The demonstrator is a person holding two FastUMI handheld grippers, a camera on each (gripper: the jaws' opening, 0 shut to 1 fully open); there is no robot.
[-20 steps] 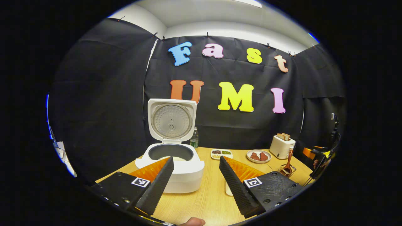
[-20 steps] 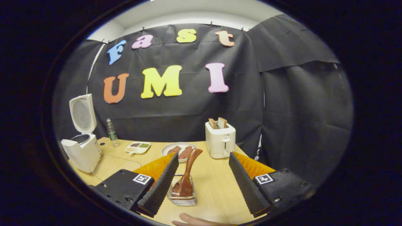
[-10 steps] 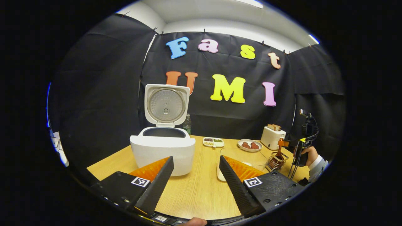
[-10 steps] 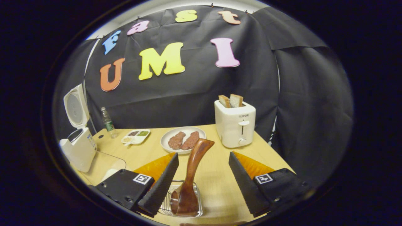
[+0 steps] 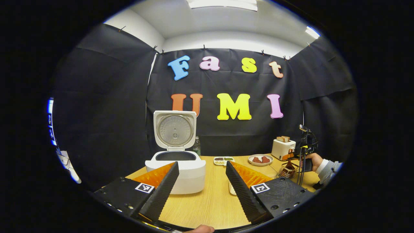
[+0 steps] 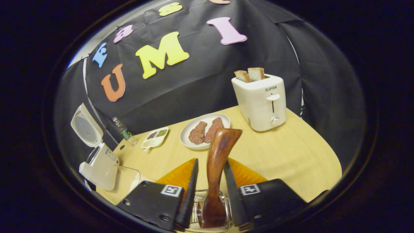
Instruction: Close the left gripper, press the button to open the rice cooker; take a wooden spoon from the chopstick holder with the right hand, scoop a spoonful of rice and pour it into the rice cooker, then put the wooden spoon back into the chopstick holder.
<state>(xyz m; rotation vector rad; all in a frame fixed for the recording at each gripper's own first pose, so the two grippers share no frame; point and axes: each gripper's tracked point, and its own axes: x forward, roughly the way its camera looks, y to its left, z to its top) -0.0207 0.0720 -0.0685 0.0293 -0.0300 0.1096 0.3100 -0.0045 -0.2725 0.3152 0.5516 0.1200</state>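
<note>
Beyond the left gripper (image 5: 201, 184), whose fingers stand wide apart, the rice cooker (image 5: 176, 165) sits with its lid up. The right gripper (image 6: 209, 191) clamps the wooden spoon (image 6: 216, 174), bowl down in the chopstick holder (image 6: 197, 218) between its fingertips.

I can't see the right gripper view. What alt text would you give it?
A hand-held gripper has its two fingers closed around the handle of a wooden spoon standing in a wire holder on a wooden table. Beyond sit a plate of meat, a toaster holding bread, and an open rice cooker at left.
</note>
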